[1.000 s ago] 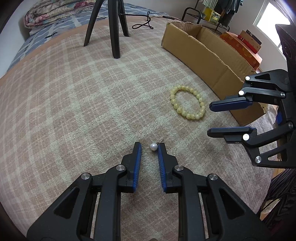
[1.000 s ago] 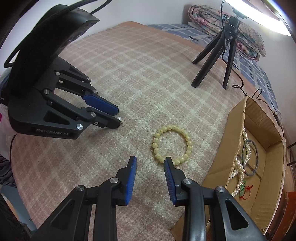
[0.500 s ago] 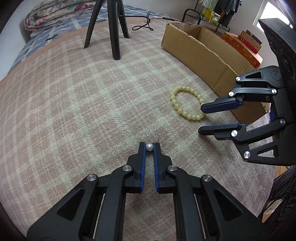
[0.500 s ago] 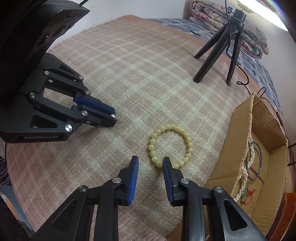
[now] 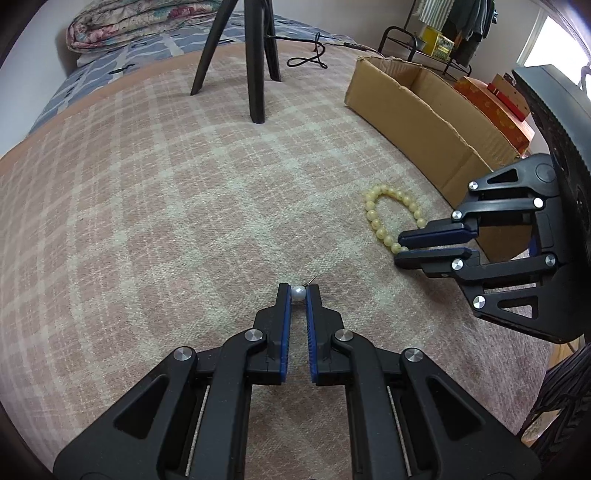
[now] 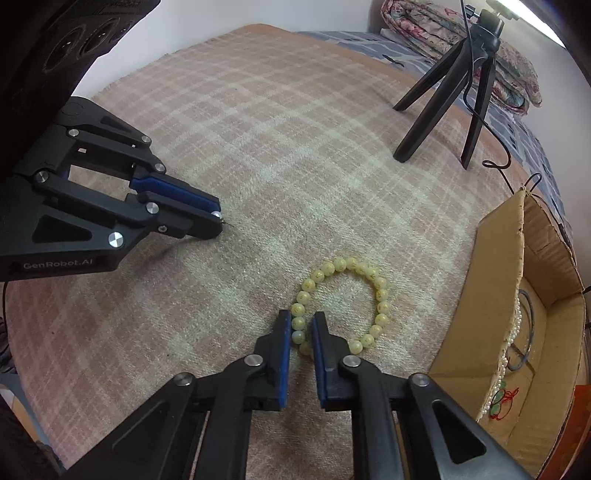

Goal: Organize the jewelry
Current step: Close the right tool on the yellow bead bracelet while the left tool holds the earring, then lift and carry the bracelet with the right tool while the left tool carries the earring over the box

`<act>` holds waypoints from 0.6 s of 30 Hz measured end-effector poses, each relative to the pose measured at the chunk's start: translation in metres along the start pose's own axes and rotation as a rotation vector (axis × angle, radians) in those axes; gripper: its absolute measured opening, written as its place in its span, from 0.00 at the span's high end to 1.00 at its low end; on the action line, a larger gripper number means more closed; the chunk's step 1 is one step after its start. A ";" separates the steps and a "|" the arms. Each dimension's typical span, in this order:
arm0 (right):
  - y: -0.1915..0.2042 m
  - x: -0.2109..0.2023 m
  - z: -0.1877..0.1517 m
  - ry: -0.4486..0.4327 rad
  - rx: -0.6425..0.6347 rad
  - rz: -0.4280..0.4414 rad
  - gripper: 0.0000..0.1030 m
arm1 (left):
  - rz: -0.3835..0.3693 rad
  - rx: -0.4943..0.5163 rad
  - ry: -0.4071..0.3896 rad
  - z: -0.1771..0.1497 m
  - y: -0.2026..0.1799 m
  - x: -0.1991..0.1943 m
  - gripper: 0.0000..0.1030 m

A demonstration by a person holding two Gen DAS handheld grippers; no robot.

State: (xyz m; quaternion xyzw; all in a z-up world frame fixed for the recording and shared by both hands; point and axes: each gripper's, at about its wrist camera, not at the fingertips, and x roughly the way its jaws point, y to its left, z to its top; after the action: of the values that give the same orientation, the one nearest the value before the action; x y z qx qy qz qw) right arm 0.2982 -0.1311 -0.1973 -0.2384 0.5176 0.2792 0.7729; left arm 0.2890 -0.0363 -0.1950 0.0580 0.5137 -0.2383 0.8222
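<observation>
My left gripper (image 5: 298, 292) is shut on a small white pearl earring (image 5: 298, 293) with a thin metal pin, low over the pink plaid blanket. It also shows in the right wrist view (image 6: 218, 221). A yellow bead bracelet (image 6: 341, 303) lies on the blanket beside a cardboard box (image 6: 491, 295). My right gripper (image 6: 299, 325) has its jaws closed around the near left part of the bracelet, beads between the pads. In the left wrist view the right gripper (image 5: 400, 249) sits at the bracelet's (image 5: 380, 221) near end.
The box (image 5: 424, 110) holds pearl strands (image 6: 511, 343), a dark ring and a red-corded piece. A black tripod (image 5: 255, 59) stands on the blanket at the back with a cable (image 5: 310, 59). A folded quilt (image 5: 147, 22) lies beyond it.
My left gripper closed on the pearl earring. My right gripper moved forward to the bracelet and closed its jaws around the near beads.
</observation>
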 end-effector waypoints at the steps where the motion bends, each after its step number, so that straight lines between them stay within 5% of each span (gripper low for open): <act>1: 0.000 -0.001 0.000 -0.004 0.008 0.005 0.94 | 0.003 -0.003 -0.002 0.000 0.001 -0.001 0.94; 18: 0.009 -0.048 -0.023 -0.115 0.096 0.082 0.95 | 0.021 -0.018 -0.054 0.000 -0.008 -0.040 0.94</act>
State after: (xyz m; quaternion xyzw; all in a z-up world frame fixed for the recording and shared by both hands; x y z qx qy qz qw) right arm 0.2621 -0.1483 -0.1610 -0.1633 0.4946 0.2985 0.7997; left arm 0.2711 -0.0304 -0.1591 0.0497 0.4930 -0.2266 0.8385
